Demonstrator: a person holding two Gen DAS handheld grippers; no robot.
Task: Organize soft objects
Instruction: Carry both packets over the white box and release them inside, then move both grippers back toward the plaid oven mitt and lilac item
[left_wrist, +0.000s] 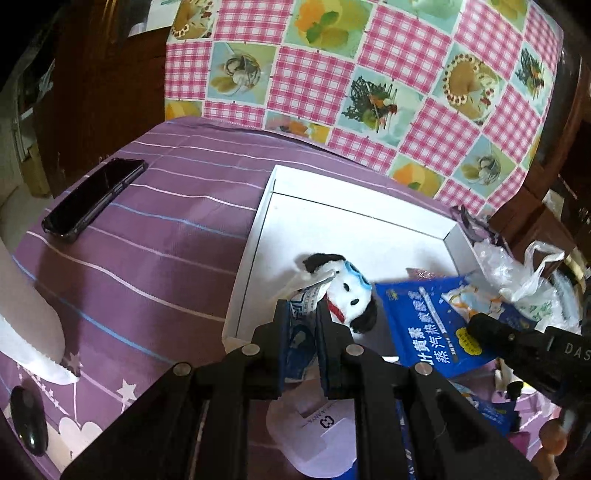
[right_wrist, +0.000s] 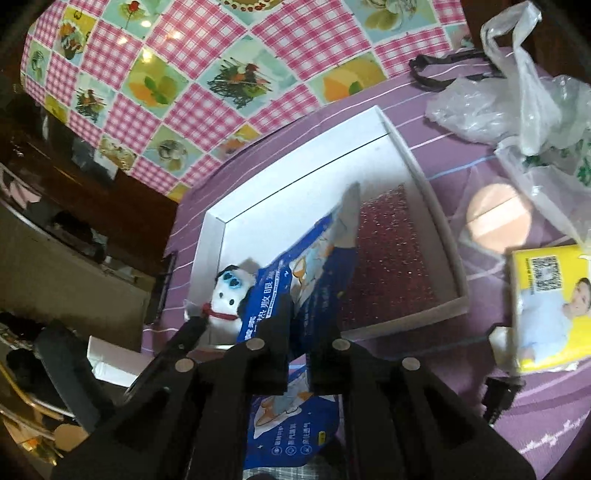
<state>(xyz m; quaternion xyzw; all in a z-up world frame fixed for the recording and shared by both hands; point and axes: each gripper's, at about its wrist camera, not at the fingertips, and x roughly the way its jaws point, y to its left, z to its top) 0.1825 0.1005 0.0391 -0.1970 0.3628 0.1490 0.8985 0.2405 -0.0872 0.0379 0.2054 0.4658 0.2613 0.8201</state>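
A purple striped cloth (left_wrist: 155, 236) covered the table, a pink checked one behind it. In the white tray (right_wrist: 436, 218) lay a plush dog (left_wrist: 345, 291) beside a blue packet (right_wrist: 314, 266) — the packet partly over a red glittery pad (right_wrist: 388, 251). The left gripper (left_wrist: 301, 314) pinched a small blue-and-white sachet (left_wrist: 301, 332), seemingly; the right gripper (right_wrist: 303, 317) was clamped on the blue packet. Outside the tray — a phone (left_wrist: 92, 195), plastic bags (right_wrist: 517, 110), a yellow tissue pack (right_wrist: 546, 306).

Plush dog (left_wrist: 347, 291) and blue packet (left_wrist: 439, 325) lie in tray (left_wrist: 255, 251).
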